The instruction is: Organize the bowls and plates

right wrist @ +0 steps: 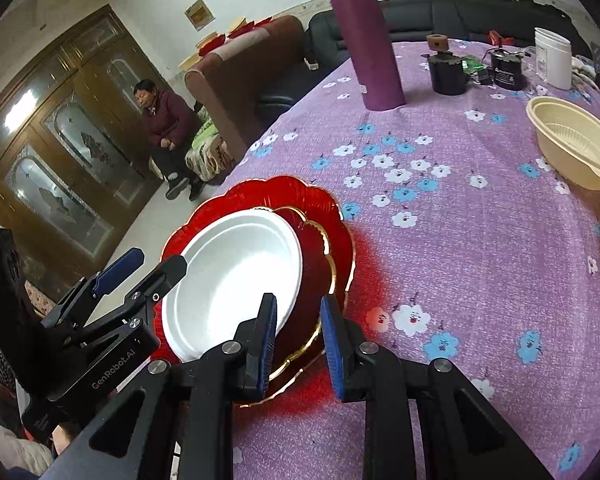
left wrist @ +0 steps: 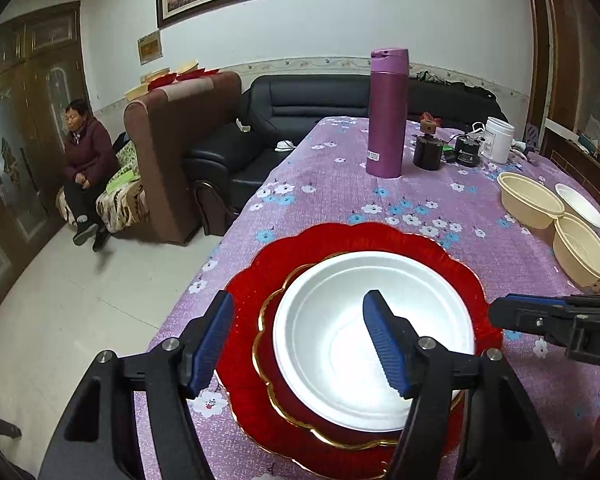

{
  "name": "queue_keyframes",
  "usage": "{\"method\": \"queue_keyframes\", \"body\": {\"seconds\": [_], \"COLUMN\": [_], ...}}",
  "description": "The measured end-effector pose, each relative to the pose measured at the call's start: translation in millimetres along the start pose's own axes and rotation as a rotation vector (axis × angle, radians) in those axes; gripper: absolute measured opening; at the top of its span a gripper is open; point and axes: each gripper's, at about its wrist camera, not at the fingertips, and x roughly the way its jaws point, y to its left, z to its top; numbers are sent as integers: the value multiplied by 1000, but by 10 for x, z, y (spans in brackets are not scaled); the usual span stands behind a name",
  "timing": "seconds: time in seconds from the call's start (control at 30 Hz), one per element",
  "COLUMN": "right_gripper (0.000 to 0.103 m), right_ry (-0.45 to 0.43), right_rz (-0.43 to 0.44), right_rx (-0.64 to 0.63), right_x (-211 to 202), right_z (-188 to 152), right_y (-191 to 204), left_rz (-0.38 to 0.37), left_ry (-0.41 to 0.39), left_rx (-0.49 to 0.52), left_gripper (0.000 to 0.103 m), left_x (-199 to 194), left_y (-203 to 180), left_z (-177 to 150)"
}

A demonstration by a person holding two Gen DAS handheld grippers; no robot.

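A white bowl (left wrist: 376,336) (right wrist: 236,280) sits in a small red gold-rimmed plate (left wrist: 268,364) (right wrist: 314,272), which lies on a large red scalloped plate (left wrist: 332,240) (right wrist: 260,192) near the table's front left edge. My left gripper (left wrist: 300,344) (right wrist: 140,266) is open, its jaws straddling the bowl's left rim. My right gripper (right wrist: 298,344) (left wrist: 496,312) is open, its jaws astride the right rims of the bowl and small plate. Two cream bowls (left wrist: 530,200) (left wrist: 580,254) (right wrist: 576,140) and a white bowl (left wrist: 580,204) stand at the right.
A purple flask (left wrist: 386,114) (right wrist: 364,36), dark jars (left wrist: 428,152) (right wrist: 448,72) and a white tub (left wrist: 500,140) (right wrist: 554,58) stand at the back of the purple floral tablecloth (left wrist: 380,200). Sofas and a seated person (left wrist: 86,152) are beyond the left edge.
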Motion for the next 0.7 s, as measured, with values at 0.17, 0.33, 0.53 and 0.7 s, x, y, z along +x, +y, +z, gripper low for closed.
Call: {"method": "queue_keyframes", "body": {"seconds": [0.17, 0.33, 0.53, 0.7], "right_gripper": [25, 25, 25, 25], "right_ry": [-20, -34, -57, -80], "right_rz": [8, 19, 28, 35], "right_rx": [26, 45, 69, 93], "right_x": [-112, -199, -324, -439], "right_z": [-21, -47, -85, -110], "right_y": [-94, -185, -306, -418], "left_rz": [8, 17, 21, 17], "left_ry": [-15, -29, -42, -52], "left_rx": [33, 62, 98, 134], "left_gripper": [67, 68, 69, 69], "left_x": [-74, -142, -209, -268], "left_y": [-115, -232, -381, -539], "left_z": [21, 50, 82, 110]}}
